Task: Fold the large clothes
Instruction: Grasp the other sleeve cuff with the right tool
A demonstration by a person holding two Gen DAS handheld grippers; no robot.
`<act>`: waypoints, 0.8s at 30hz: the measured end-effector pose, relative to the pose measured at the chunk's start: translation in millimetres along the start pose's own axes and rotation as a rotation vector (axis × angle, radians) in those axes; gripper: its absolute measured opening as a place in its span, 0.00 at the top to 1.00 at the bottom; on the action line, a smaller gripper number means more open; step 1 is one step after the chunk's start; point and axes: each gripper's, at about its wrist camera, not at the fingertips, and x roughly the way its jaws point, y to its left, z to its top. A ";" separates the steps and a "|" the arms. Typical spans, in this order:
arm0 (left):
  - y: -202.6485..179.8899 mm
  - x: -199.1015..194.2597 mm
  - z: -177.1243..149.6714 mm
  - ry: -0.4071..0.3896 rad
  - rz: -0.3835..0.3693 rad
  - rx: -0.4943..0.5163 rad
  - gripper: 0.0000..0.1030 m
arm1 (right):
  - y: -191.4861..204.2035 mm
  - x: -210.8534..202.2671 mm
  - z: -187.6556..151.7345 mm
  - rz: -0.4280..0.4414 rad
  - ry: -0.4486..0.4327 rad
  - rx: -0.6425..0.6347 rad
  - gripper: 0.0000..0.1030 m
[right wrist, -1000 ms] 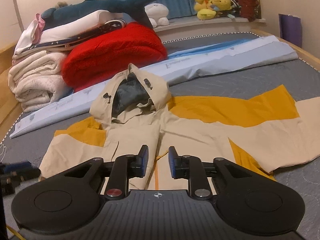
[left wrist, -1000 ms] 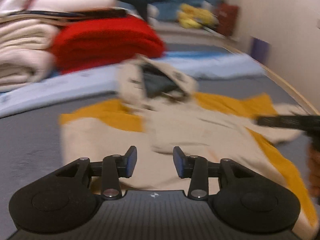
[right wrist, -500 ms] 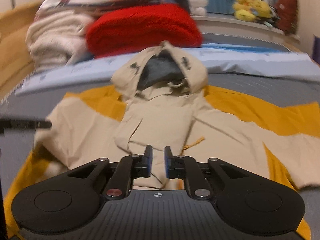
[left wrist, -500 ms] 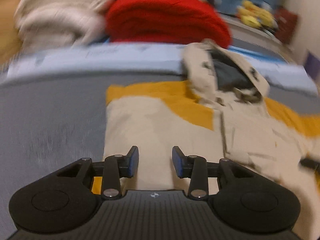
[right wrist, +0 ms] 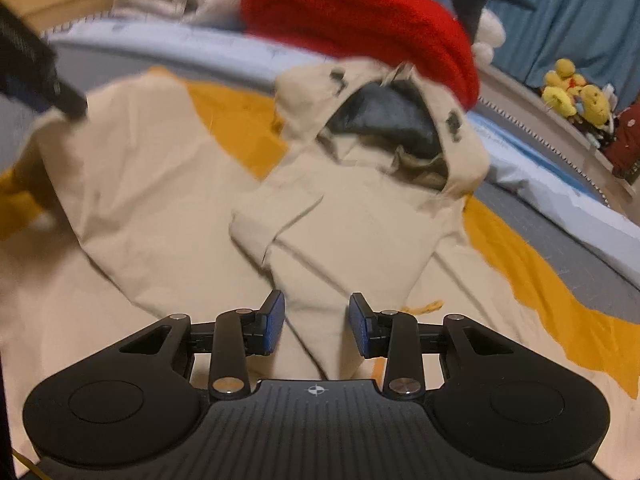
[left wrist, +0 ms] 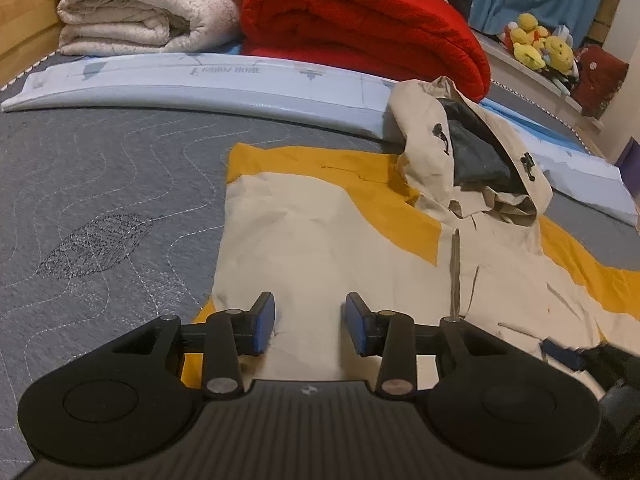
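The jacket (left wrist: 328,240) lies flat on the bed (left wrist: 100,200), filling the frame's centre and right. The left gripper (left wrist: 310,328) hangs partly open over its left sleeve, holding nothing. The right gripper (right wrist: 316,322), nearly shut a second ago, is opening above the chest fabric, now closer to the hood (right wrist: 384,120).

jacket (left wrist: 320,232): beige, mustard-yellow panels | blanket (left wrist: 360,20): red | mattress (left wrist: 100,200): grey, wavy quilting

You have the jacket (left wrist: 328,240) spread flat on the bed (left wrist: 100,200), hood (left wrist: 472,152) at its far end. Behind it lies a long flat pad (left wrist: 200,84), then the rolled blanket (left wrist: 360,20), with folded bedding (left wrist: 140,8) to its left.
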 end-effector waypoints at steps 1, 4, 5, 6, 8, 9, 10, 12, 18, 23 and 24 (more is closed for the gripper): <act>1.2 0.6 0.6 0.000 0.000 -0.006 0.58 | 2.5 5.2 -2.1 -0.007 0.024 -0.008 0.64; 3.8 0.3 2.0 0.000 0.008 -0.012 0.58 | 5.8 6.3 -5.8 -0.038 0.020 -0.020 0.78; 4.3 0.1 2.3 0.000 0.009 -0.014 0.58 | 3.1 3.3 -5.3 -0.042 0.010 -0.004 0.88; 4.5 -0.2 2.6 -0.001 0.010 -0.016 0.58 | -1.3 -0.2 -4.7 -0.046 -0.004 0.021 0.93; 4.3 -1.1 3.0 -0.005 0.011 -0.013 0.58 | -17.7 -12.8 -2.2 -0.051 -0.056 0.128 0.99; 3.9 -1.5 3.0 -0.006 0.012 -0.010 0.58 | -28.1 -21.1 -1.2 -0.044 -0.093 0.201 0.99; 3.3 -1.7 2.8 -0.008 0.015 -0.007 0.58 | -41.7 -32.1 -0.2 -0.043 -0.145 0.299 1.00; 3.0 -1.8 2.2 -0.009 0.019 -0.001 0.58 | -68.2 -52.2 -4.2 -0.078 -0.234 0.512 1.00; 3.7 0.3 -0.4 -0.006 0.033 0.022 0.58 | -124.8 -58.5 -50.1 -0.111 -0.156 1.106 0.99; 6.1 6.7 -3.4 0.021 0.027 0.023 0.58 | -146.8 -37.4 -80.0 -0.086 -0.011 1.302 0.87; 7.6 8.2 -3.7 0.029 0.021 0.012 0.58 | -152.5 -35.7 -84.2 -0.085 -0.008 1.328 0.82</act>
